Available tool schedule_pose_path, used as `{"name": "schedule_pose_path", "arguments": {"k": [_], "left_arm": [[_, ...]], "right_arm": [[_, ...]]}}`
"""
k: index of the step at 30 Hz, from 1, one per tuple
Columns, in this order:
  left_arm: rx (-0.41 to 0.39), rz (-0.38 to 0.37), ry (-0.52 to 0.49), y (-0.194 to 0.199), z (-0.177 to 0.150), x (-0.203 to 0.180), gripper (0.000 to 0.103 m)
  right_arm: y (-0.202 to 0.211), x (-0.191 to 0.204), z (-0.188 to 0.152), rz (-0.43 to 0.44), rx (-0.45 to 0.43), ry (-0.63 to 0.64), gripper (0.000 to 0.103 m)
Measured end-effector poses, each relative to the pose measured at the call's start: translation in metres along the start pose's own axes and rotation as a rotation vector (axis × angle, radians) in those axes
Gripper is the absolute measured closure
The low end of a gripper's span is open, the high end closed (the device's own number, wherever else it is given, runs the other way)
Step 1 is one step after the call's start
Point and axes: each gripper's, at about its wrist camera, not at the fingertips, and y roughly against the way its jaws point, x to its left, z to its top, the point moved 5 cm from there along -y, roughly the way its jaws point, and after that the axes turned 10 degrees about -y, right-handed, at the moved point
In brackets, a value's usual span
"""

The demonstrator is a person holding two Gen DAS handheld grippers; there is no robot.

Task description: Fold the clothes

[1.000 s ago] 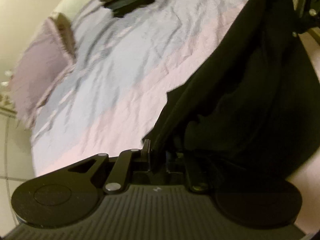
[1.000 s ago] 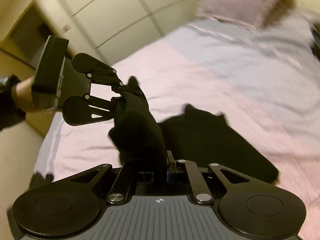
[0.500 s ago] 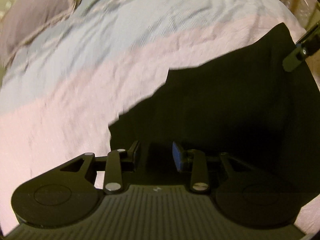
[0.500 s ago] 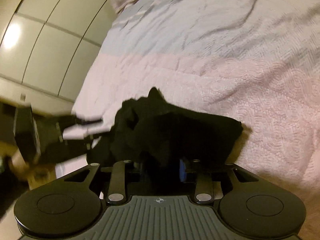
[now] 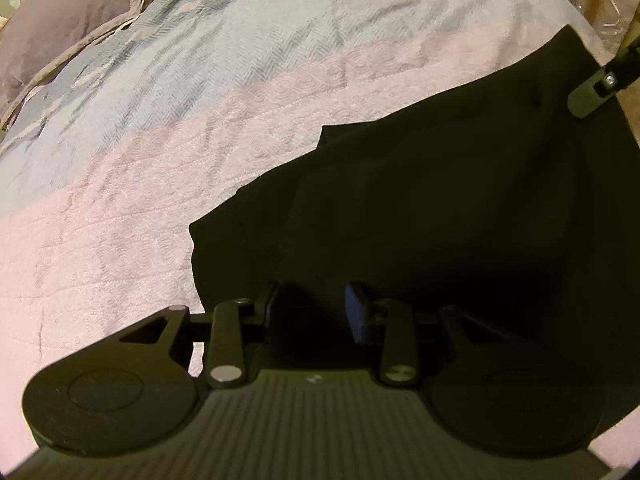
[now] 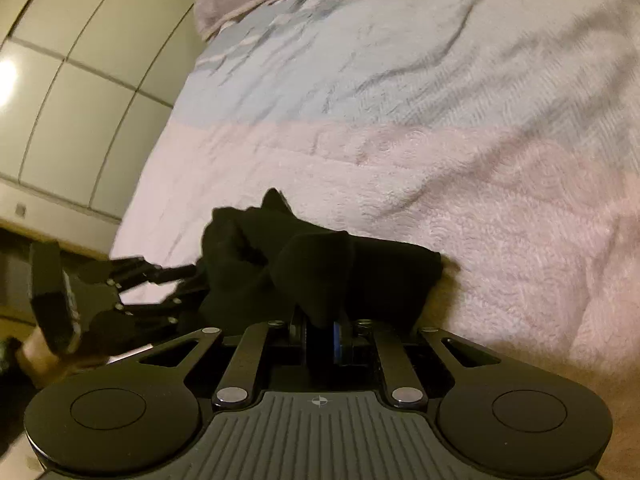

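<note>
left wrist view shows the garment [image 5: 440, 208] partly folded on the bed [image 5: 200, 120], left tongs [image 5: 312, 308] parted and empty, right tongs [image 6: 318, 332] having just closed, pinching a fold, more folding left.

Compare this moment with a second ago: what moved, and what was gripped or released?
The black garment, held up a second ago, now lies on the bedspread. The left claw let go; its jaws opened and stand apart over the cloth. The right claw opened briefly, then closed again on a fold. Bedspread and pillow are unchanged.
</note>
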Motion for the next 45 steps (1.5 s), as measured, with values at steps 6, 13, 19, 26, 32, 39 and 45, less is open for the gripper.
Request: {"name": "schedule_pose_path", "arguments": {"k": [6, 13, 19, 26, 32, 39, 45], "left_arm": [[-0.013, 0.006, 0.041, -0.008, 0.005, 0.005, 0.073], [0.031, 0.041, 0.02, -0.011, -0.014, 0.014, 0.072], [0.009, 0.092, 0.158, 0.043, -0.072, 0.051, 0.072], [0.06, 0.045, 0.133, 0.036, -0.123, 0.026, 0.073], [0.06, 0.04, 0.204, -0.006, -0.129, 0.031, 0.07], [0.034, 0.061, 0.19, 0.039, -0.136, 0.038, 0.07], [-0.062, 0.059, 0.126, 0.067, -0.12, 0.008, 0.072]], "right_arm": [[0.016, 0.003, 0.011, 0.042, -0.05, -0.021, 0.094], [0.004, -0.02, 0.014, 0.01, 0.009, -0.027, 0.094], [0.01, -0.017, 0.008, -0.006, 0.022, 0.036, 0.093], [-0.001, -0.017, 0.002, -0.059, -0.001, 0.067, 0.093], [-0.003, -0.011, -0.004, -0.108, -0.017, 0.127, 0.089], [0.034, 0.025, -0.022, -0.199, -0.062, 0.162, 0.079], [0.036, 0.096, -0.107, -0.132, 0.046, 0.628, 0.079]]}}
